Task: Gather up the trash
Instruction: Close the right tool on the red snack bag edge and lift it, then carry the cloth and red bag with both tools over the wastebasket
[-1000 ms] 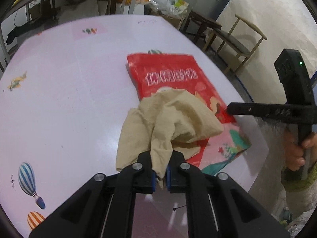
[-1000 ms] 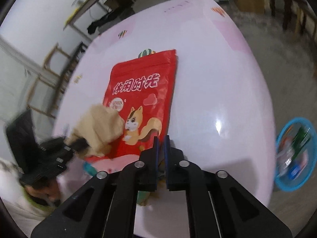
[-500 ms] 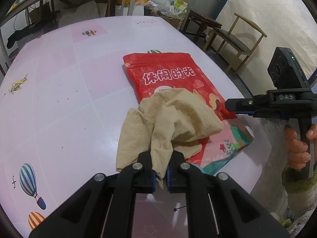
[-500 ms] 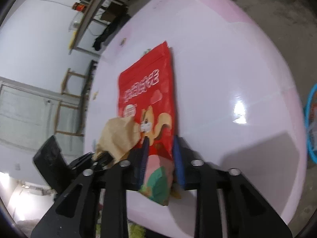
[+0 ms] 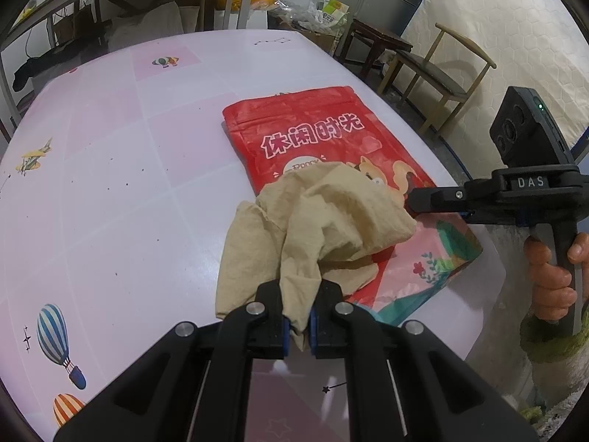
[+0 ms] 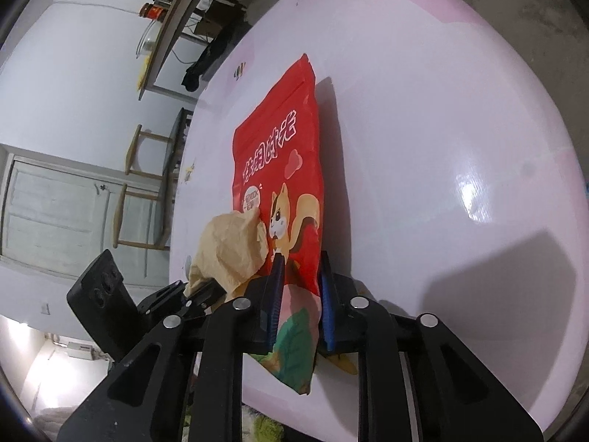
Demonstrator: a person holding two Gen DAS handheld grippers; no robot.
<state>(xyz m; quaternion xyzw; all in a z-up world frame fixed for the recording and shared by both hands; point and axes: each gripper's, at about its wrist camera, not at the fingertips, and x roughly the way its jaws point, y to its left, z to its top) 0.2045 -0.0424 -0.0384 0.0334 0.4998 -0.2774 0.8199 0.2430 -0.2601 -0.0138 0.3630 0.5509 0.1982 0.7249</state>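
Pinching the tan tissue (image 5: 313, 221), left jaws level; right jaws straddle red snack bag (image 6: 283, 169), spread.

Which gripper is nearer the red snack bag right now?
Right. The right gripper straddles the red snack bag at its near edge, jaws open; the left gripper is beside it, shut on the tan napkin.

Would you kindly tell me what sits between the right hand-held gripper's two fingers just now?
The lower end of the red snack bag lies between the open fingers of the right hand-held gripper, as the right wrist view shows; they straddle it without visibly pinching.
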